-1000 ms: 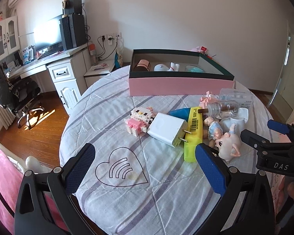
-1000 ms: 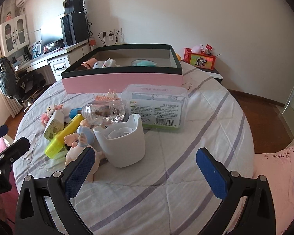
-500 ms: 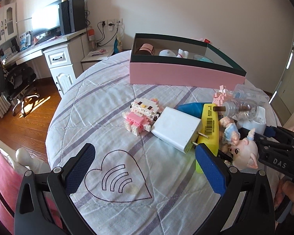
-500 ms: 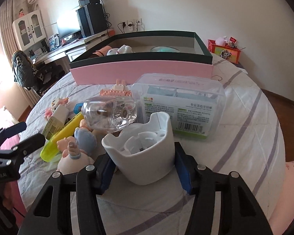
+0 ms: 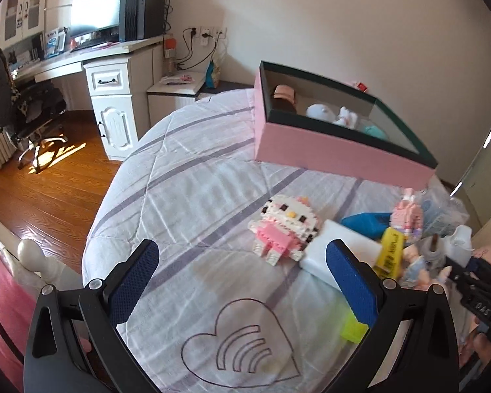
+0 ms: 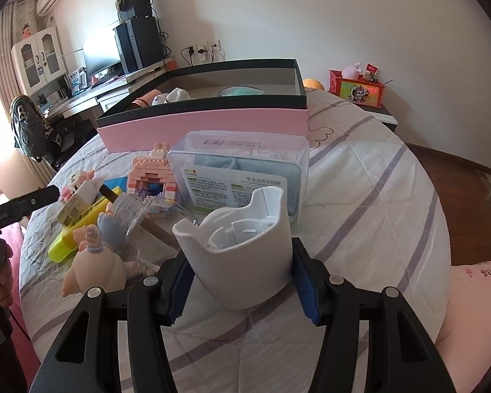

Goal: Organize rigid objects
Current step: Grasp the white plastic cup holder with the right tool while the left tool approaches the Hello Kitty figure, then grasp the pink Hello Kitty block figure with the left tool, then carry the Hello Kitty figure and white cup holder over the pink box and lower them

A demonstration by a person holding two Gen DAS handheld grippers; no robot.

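- Since half a second ago the left tool (image 5: 242, 278) has swung to the left, so the clutter that sat ahead of it now lies off to its right, and the right tool (image 6: 242, 281) still clamps the white holder (image 6: 242, 255).
- Left wrist view: the left tool hangs over the striped bedspread (image 5: 180, 196) with its blue pads (image 5: 134, 278) wide apart and nothing between them.
- A heart outline (image 5: 242, 344) is printed on the cloth just ahead of the pads.
- A brick-built cat figure (image 5: 284, 226) lies beside a white charger block (image 5: 324, 252), which touches a yellow box (image 5: 391, 252).
- The pink box (image 5: 337, 150), open-topped with a dark rim, stands farther back on the bed and holds a few small things.
- At the right edge, blurred, the right tool (image 5: 474, 281) shows next to the white holder (image 5: 460, 242).
- Right wrist view: both blue pads (image 6: 306, 288) press against the sides of the white holder, which is upright; whether it rests on the bedspread I cannot tell.
- Just behind it stands a clear plastic case (image 6: 245, 170) with a printed label.
- To the left lie a pink brick house (image 6: 154, 170), a clear bottle (image 6: 131, 209) and a pig doll (image 6: 95, 265).
- The pink box (image 6: 206, 124) stands beyond them.
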